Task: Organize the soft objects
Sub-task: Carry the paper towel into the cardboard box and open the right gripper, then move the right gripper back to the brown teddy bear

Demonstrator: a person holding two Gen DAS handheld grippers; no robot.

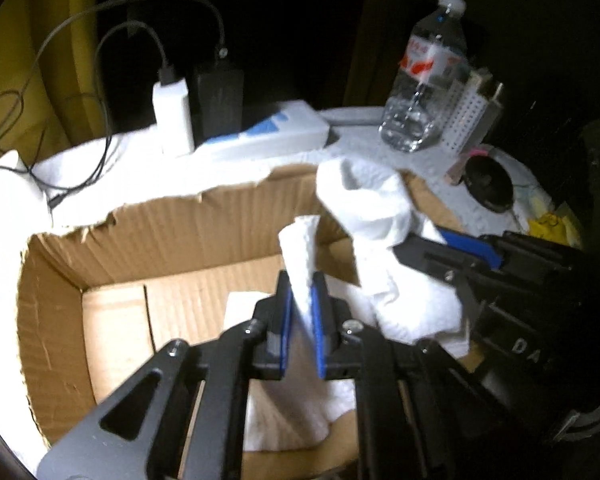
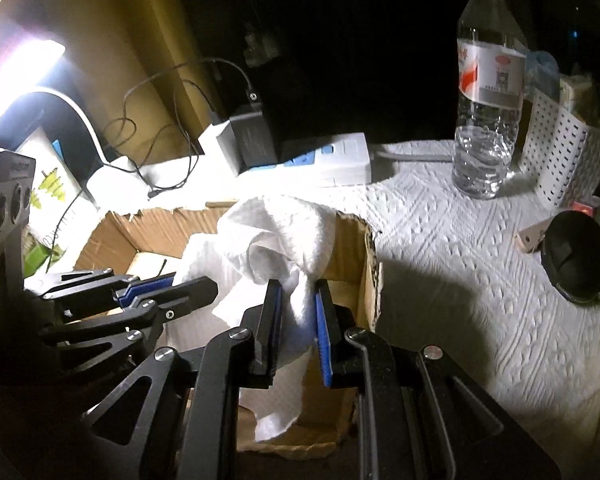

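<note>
A white cloth (image 1: 376, 208) hangs bunched over an open cardboard box (image 1: 172, 240), its lower folds trailing down inside. My left gripper (image 1: 302, 292) is above the box, its blue pads shut on a thin upright strip of the cloth. My right gripper (image 2: 298, 292) is shut on a thicker bunch of the same white cloth (image 2: 284, 232), near the right wall of the cardboard box (image 2: 352, 248). Each gripper shows in the other view: the right gripper (image 1: 432, 258) to the right, the left gripper (image 2: 156, 286) to the left. More white fabric (image 1: 240, 308) lies on the box floor.
Behind the box a power strip (image 1: 268, 136) holds a white charger (image 1: 172, 116) and a black adapter (image 1: 216, 100) with loose cables. A water bottle (image 2: 486, 92), a white perforated basket (image 2: 560, 164) and a round black object (image 2: 576, 256) stand on the white textured cover (image 2: 460, 248).
</note>
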